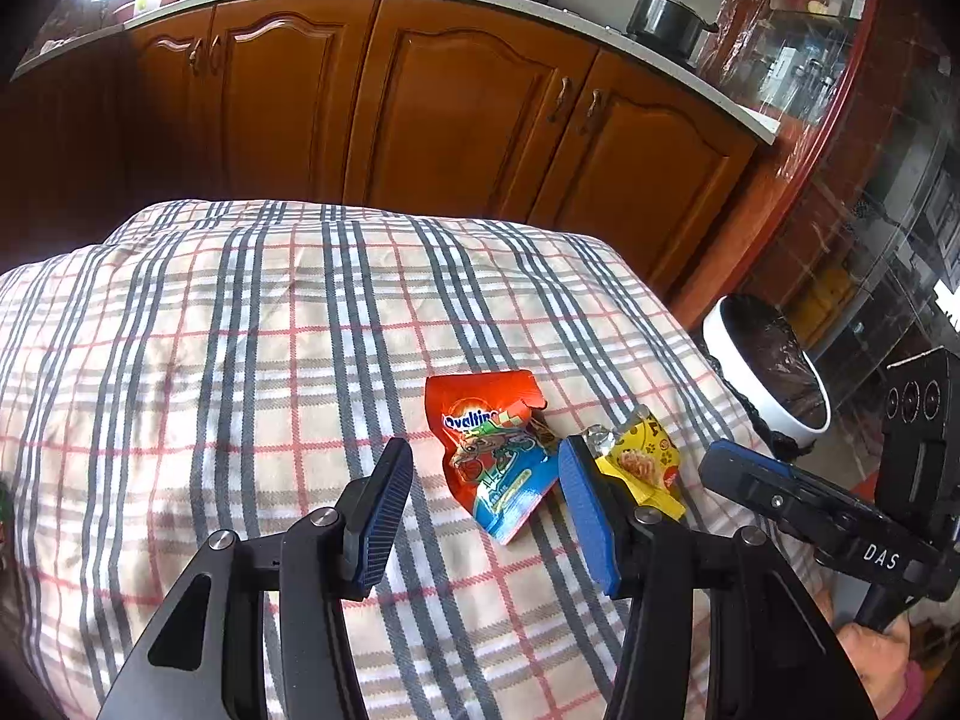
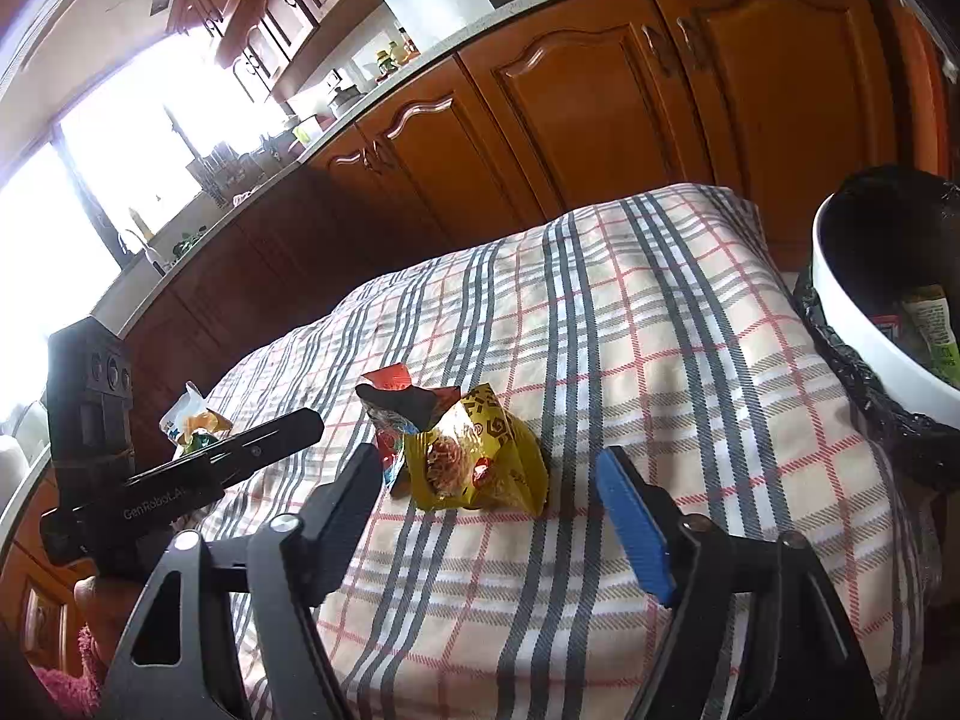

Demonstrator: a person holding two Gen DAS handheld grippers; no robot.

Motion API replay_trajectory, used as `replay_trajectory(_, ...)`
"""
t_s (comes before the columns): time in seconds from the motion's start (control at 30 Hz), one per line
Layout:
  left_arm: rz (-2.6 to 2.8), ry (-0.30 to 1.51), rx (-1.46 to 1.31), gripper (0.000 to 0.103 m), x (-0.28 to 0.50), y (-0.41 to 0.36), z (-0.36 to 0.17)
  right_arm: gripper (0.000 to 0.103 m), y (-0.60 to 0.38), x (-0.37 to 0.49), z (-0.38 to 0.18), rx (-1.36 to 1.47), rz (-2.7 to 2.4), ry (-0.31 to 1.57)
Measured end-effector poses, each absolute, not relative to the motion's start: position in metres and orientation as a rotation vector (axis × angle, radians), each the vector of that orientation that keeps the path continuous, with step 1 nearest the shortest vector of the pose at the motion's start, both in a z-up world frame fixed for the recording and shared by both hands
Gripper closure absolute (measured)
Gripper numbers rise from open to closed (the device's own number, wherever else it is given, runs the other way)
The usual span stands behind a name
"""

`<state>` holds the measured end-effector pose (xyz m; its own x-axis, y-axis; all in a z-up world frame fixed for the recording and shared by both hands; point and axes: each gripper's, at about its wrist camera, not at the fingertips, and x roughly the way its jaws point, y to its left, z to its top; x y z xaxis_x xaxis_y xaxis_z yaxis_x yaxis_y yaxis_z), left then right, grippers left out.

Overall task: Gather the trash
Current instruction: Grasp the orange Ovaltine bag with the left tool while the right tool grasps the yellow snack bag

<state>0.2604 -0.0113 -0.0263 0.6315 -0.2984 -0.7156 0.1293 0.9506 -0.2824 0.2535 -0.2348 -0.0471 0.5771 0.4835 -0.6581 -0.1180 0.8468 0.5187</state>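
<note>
A red Ovaltine wrapper lies flat on the plaid cloth. My left gripper stands open just short of it, touching nothing. Beside it on the right lies a crumpled yellow snack wrapper. In the right wrist view that yellow wrapper sits in front of my open right gripper, whose pads are clear of it; the red wrapper lies behind it. A third small white and orange wrapper lies at the cloth's left edge, partly hidden by the left gripper's body.
A white bin with a black liner stands past the cloth's right edge, with some wrappers inside; it also shows in the left wrist view as the bin. Wooden kitchen cabinets run behind the table.
</note>
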Motion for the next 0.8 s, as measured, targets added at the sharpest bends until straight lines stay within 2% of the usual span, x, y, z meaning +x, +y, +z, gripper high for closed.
replay_trajectory(0.23,-0.251,0.905,-0.194,0.055,0.297,-0.018,-0.044,0.056,-0.23,0.282,-0.07,0.494,0.417,0.982)
replay_trajectory(0.3,-0.262,0.91,-0.186,0.068,0.304,-0.021,-0.048,0.07,-0.228,0.285,-0.076,0.5,0.426,1.002)
replay_trajectory(0.33,-0.273,0.912,-0.186,0.077,0.306,-0.022,-0.049,0.075,-0.228,0.286,-0.081,0.513,0.437,1.014)
replay_trajectory(0.37,-0.28,0.912,-0.179,0.08,0.307,-0.024,-0.05,0.085,-0.227,0.287,-0.083,0.523,0.442,1.02)
replay_trajectory(0.4,-0.276,0.906,-0.16,0.082,0.308,-0.027,-0.05,0.09,-0.227,0.286,-0.084,0.53,0.443,1.022)
replay_trajectory(0.57,-0.276,0.892,-0.118,0.088,0.303,-0.034,-0.049,0.094,-0.228,0.277,-0.077,0.522,0.449,0.994)
replay_trajectory(0.8,-0.313,0.856,-0.115,0.09,0.286,-0.043,-0.03,0.094,-0.247,0.259,-0.048,0.491,0.41,0.913)
